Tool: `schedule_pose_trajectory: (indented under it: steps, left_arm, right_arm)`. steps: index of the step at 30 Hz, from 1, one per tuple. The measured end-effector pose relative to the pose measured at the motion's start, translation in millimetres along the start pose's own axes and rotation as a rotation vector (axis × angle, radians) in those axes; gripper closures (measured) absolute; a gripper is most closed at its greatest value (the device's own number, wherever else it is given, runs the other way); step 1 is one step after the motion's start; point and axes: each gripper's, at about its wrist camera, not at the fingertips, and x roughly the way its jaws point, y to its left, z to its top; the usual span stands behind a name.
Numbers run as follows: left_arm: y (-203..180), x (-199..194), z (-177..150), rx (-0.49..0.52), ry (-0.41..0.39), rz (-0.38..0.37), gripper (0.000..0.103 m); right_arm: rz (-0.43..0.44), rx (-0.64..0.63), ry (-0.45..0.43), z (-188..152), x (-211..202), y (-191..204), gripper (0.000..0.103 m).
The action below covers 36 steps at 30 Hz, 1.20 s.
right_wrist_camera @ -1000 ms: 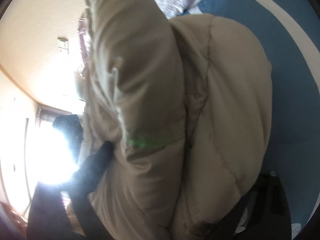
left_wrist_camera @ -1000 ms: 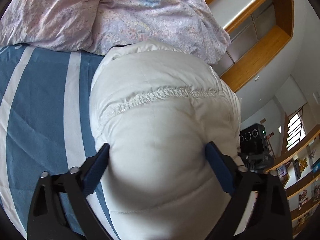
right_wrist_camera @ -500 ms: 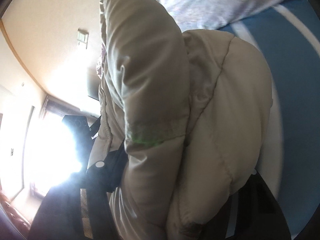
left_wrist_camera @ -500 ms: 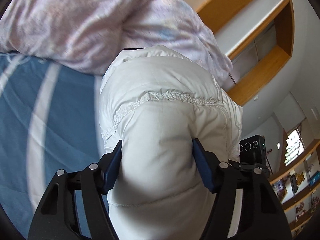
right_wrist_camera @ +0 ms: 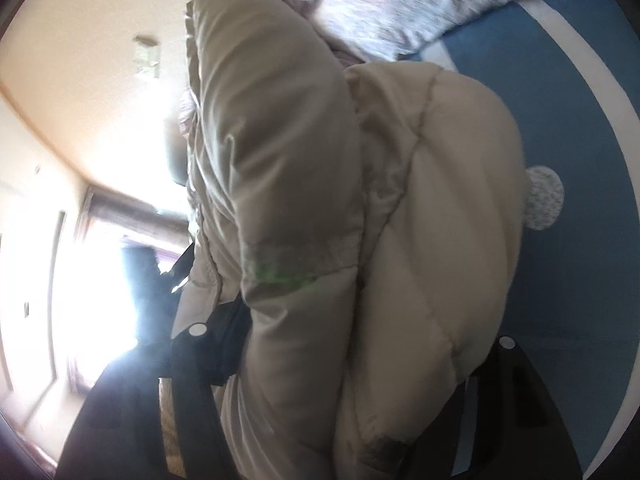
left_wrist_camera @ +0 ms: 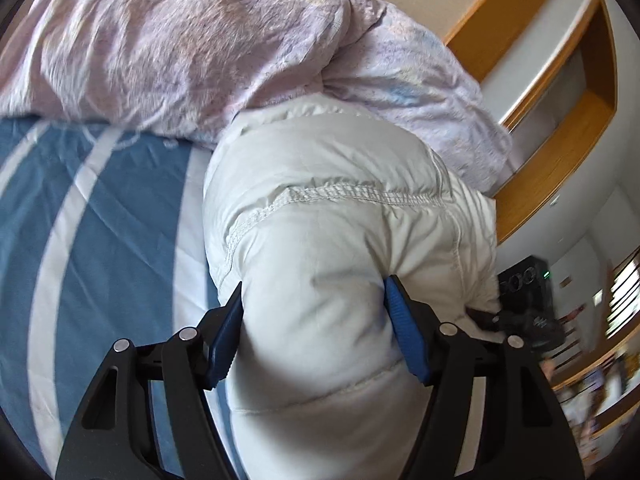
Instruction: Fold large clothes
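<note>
A puffy white quilted jacket (left_wrist_camera: pixel 332 200) lies bunched on a blue bedsheet with white stripes (left_wrist_camera: pixel 100 216). My left gripper (left_wrist_camera: pixel 316 332) is shut on a thick fold of it, blue pads pressed into both sides. In the right wrist view the same jacket (right_wrist_camera: pixel 304 184) looks beige in backlight and fills the frame. My right gripper (right_wrist_camera: pixel 352 344) is shut on another thick fold of it. Its fingers are mostly hidden by the padding.
A crumpled pink floral duvet (left_wrist_camera: pixel 192 40) lies on the bed just beyond the jacket, also in the right wrist view (right_wrist_camera: pixel 420 4). A wooden shelf unit (left_wrist_camera: pixel 560 112) stands to the right. A bright window (right_wrist_camera: pixel 92 272) glares at the left.
Both grippers have squeezed further in on the jacket folds. The jacket has moved closer to the duvet, and the left view has tilted up toward it.
</note>
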Motion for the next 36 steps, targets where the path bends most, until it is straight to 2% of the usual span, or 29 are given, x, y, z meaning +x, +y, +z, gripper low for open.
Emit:
schedule_pose_trajectory:
  steps: [4, 9, 12, 13, 14, 17, 19, 21, 22, 24, 28, 30, 34, 36]
  left_arm:
    - [-4, 7, 7, 0.035, -0.023, 0.039, 0.035]
    - [-7, 20, 11, 0.074, -0.05, 0.085, 0.034]
    - [-7, 18, 7, 0.069, -0.068, 0.111, 0.031]
    - [-7, 14, 6, 0.062, -0.072, 0.112, 0.03]
    - [-8, 10, 6, 0.059, -0.075, 0.114, 0.03]
    - [-21, -15, 4, 0.113, -0.122, 0.162, 0.028]
    - [-37, -37, 0, 0.19, -0.174, 0.205, 0.014]
    - [-54, -49, -4, 0.255, -0.204, 0.231, 0.01]
    - [-62, -52, -6, 0.285, -0.211, 0.244, 0.01]
    - [-79, -53, -13, 0.325, -0.201, 0.25, 0.01]
    - [-98, -44, -25, 0.366, -0.165, 0.217, 0.01]
    - [-108, -37, -34, 0.409, -0.16, 0.221, 0.01]
    - [-114, -12, -44, 0.432, -0.084, 0.207, 0.01]
    - [-114, 0, -49, 0.45, -0.08, 0.218, 0.007]
  right_arm:
    - [-0.04, 0.003, -0.061, -6, -4, 2, 0.042]
    - [-0.041, 0.021, -0.108, -12, -6, -4, 0.043]
    - [-0.066, 0.023, -0.099, -17, -9, -9, 0.035]
    - [-0.104, 0.028, -0.1, -20, -11, -10, 0.025]
    - [-0.134, 0.023, -0.107, -22, -18, -10, 0.019]
    - [-0.232, -0.02, -0.153, -26, -36, 4, 0.017]
    - [-0.346, -0.065, -0.25, -32, -60, 20, 0.017]
    - [-0.458, -0.106, -0.378, -37, -84, 37, 0.017]
    - [-0.512, -0.142, -0.46, -40, -95, 52, 0.018]
    - [-0.534, -0.21, -0.497, -38, -96, 73, 0.029]
    - [-0.615, -0.352, -0.414, -32, -51, 108, 0.058]
    - [-0.656, -0.386, -0.438, -29, -29, 113, 0.06]
    - [-0.629, -0.353, -0.475, -3, -28, 98, 0.062]
    - [-0.663, -0.346, -0.487, -2, -23, 96, 0.069]
